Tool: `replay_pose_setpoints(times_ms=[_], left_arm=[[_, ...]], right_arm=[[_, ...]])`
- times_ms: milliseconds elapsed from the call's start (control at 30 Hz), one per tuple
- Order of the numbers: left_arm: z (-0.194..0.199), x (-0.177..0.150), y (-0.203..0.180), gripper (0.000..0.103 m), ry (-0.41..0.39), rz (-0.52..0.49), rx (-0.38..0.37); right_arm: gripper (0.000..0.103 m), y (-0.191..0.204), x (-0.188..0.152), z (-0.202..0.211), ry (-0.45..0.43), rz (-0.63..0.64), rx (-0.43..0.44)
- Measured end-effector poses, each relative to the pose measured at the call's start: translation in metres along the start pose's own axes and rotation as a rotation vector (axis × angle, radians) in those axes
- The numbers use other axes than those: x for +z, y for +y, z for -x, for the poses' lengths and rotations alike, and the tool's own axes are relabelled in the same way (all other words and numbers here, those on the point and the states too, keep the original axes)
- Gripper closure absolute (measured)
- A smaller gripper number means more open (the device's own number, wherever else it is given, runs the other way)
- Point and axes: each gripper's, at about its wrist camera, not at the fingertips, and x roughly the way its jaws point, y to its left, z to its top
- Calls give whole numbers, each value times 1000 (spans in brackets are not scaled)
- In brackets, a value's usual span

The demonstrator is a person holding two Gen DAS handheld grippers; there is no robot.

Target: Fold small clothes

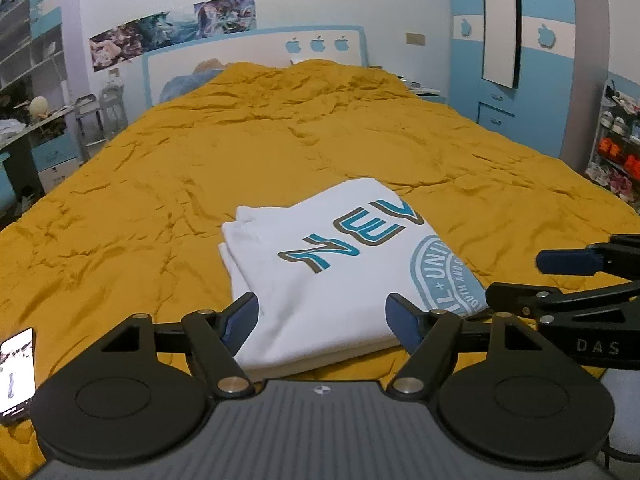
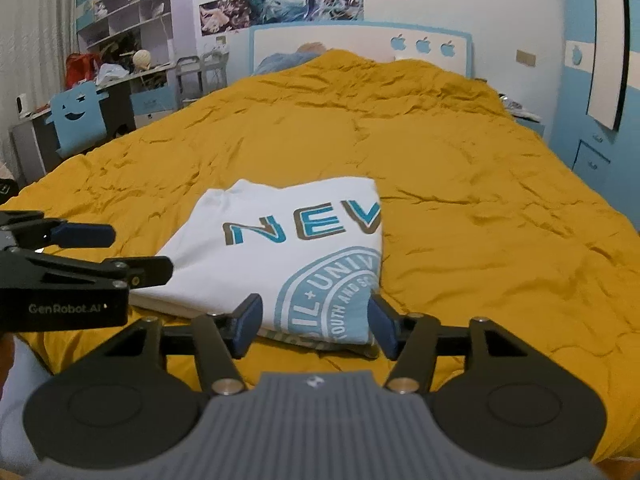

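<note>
White T-shirt (image 1: pixel 320 276) folded into a compact rectangle, lying flat on the mustard-yellow bedspread (image 1: pixel 280 140) near the foot edge of the bed. Printed side up: blue letters "NEV" and part of a round light-blue emblem, both cut off at the folded right edge. Layers of cloth visible along the near edge, stacked one over another.

Left gripper (image 1: pixel 322 320) low over the near edge of the shirt, jaws open wide, blue pads on either side of the white cloth, holding nothing. Right gripper (image 2: pixel 316 322) just beside it at the near right corner of the shirt, over the emblem, jaws also open and not holding anything; whether the pads touch the cloth, not possible to tell. Each gripper seen in the other's view, from the side, jaws apart.

Phone (image 1: pixel 16 372) with lit screen on the bedspread at the left, well apart from the shirt. White and blue headboard (image 1: pixel 256 52) with apple shapes at the far end. Blue wardrobe (image 1: pixel 500 60) to the right, desk (image 2: pixel 80 100) and shelves to the left.
</note>
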Motion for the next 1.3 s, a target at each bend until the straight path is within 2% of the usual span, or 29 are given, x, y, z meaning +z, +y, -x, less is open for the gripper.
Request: replay_pose_setpoints(times_ms=[233, 333, 500, 1300], left_arm=[[-6, -6, 3, 15, 49, 34, 24], [-10, -12, 5, 15, 85, 56, 19], [-14, -17, 5, 15, 125, 66, 27], [-12, -16, 3, 15, 128, 57, 38]], right_arm=[[40, 10, -8, -2, 11, 20, -2], [32, 11, -10, -6, 23, 8, -6], [32, 12, -11, -9, 31, 0, -13], [32, 12, -13, -12, 43, -10, -10]])
